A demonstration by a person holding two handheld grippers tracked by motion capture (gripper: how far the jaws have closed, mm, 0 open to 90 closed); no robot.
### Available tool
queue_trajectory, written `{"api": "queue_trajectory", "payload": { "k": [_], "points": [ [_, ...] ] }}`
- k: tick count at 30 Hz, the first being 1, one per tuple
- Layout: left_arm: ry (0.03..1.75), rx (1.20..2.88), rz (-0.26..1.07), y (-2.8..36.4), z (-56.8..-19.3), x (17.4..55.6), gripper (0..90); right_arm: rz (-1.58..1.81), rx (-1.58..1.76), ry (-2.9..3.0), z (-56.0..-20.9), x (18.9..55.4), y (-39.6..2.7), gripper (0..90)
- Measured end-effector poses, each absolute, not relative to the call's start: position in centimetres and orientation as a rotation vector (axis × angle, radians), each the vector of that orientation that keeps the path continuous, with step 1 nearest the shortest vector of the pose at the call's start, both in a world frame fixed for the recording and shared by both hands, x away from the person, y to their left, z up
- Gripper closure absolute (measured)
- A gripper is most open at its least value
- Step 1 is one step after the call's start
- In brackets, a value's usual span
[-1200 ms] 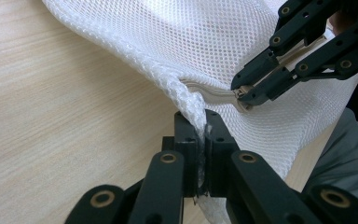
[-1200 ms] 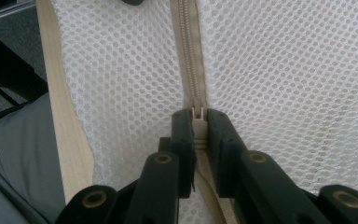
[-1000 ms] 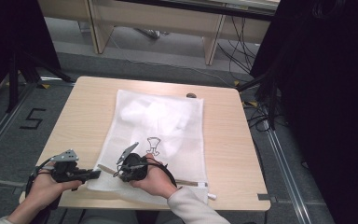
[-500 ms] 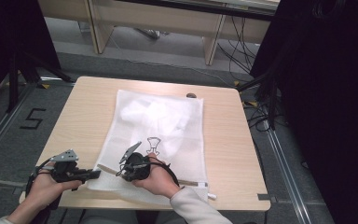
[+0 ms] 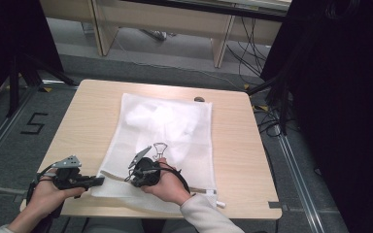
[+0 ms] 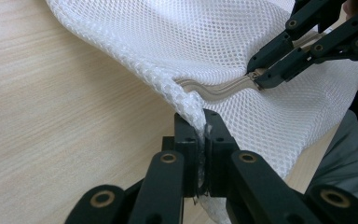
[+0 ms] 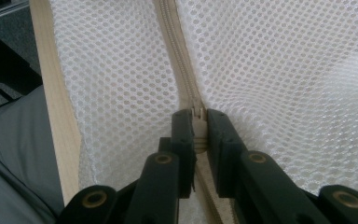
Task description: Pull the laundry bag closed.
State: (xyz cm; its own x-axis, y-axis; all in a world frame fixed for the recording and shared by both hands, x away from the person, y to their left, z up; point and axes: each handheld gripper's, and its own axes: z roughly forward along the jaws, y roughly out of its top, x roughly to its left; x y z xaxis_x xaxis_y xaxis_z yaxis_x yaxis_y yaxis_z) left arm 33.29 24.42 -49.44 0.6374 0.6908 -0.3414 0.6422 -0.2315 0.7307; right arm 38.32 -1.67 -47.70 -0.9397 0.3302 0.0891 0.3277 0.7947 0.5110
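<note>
A white mesh laundry bag (image 5: pixel 170 126) lies flat on the wooden table (image 5: pixel 243 145), with something white inside it toward the far end. Its beige zipper (image 7: pixel 175 51) runs along the near edge. My left gripper (image 6: pixel 203 126) is shut on the bag's near left corner (image 6: pixel 186 100), and in the high view it (image 5: pixel 99 180) sits at that corner. My right gripper (image 7: pixel 198 121) is shut on the zipper pull. In the high view it (image 5: pixel 128 177) is a short way right of the left one. The left gripper view also catches the right gripper (image 6: pixel 256 79) pinching the zipper (image 6: pixel 214 91).
A thin dark wire loop (image 5: pixel 160 147) lies on the bag just beyond my right hand. A small dark object (image 5: pixel 199 99) sits at the table's far edge. Dark curtains stand at both sides, wooden furniture legs and cables beyond the table.
My right gripper has crept a little to the right along the bag's near edge. The left gripper has kept still on the corner.
</note>
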Motion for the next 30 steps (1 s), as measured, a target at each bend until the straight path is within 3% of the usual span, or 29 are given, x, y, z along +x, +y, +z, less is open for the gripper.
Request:
{"api": "queue_trajectory", "payload": {
  "k": [30],
  "points": [
    [1.051,1.929,0.066,24.4,-49.43,33.29,85.5,0.819,0.572,2.968,-47.43,38.4,-2.47,82.3]
  ]
}}
